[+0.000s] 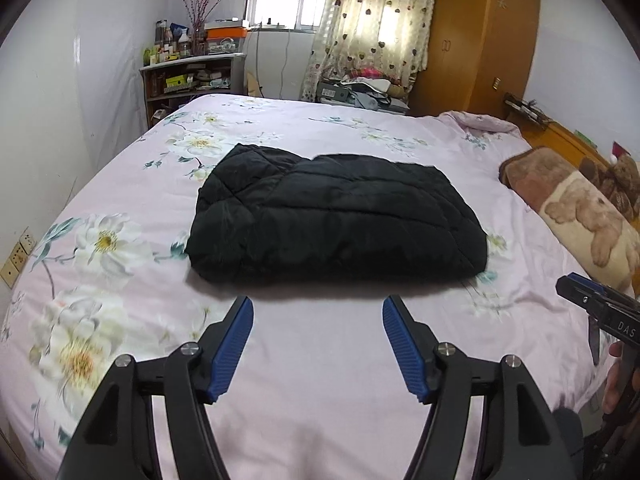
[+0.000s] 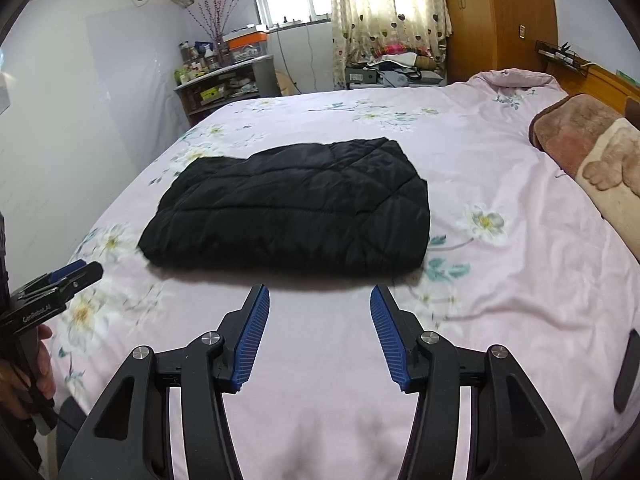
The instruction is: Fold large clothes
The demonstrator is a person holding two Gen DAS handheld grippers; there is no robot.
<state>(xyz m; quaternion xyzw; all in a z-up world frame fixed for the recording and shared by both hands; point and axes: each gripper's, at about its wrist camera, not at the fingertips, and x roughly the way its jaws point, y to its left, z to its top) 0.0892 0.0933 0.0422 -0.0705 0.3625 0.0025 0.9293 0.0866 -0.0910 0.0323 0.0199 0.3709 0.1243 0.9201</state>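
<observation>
A black quilted jacket (image 1: 336, 216) (image 2: 292, 216) lies folded into a flat rectangle in the middle of the bed. My left gripper (image 1: 318, 308) hangs open above the pink sheet, short of the jacket's near edge, with nothing between its blue pads. My right gripper (image 2: 320, 296) is open too, short of the same near edge and likewise empty. Each gripper shows at the edge of the other's view: the right one (image 1: 592, 300) held by a hand at the right, the left one (image 2: 68, 276) held by a hand at the left.
The bed (image 1: 120, 184) carries a pink floral cover. A brown teddy-bear blanket (image 1: 572, 204) (image 2: 588, 152) lies by the wooden headboard at the right. A cluttered shelf (image 1: 188, 76) stands beyond the bed on the left, a wooden wardrobe (image 1: 480, 36) at the back right.
</observation>
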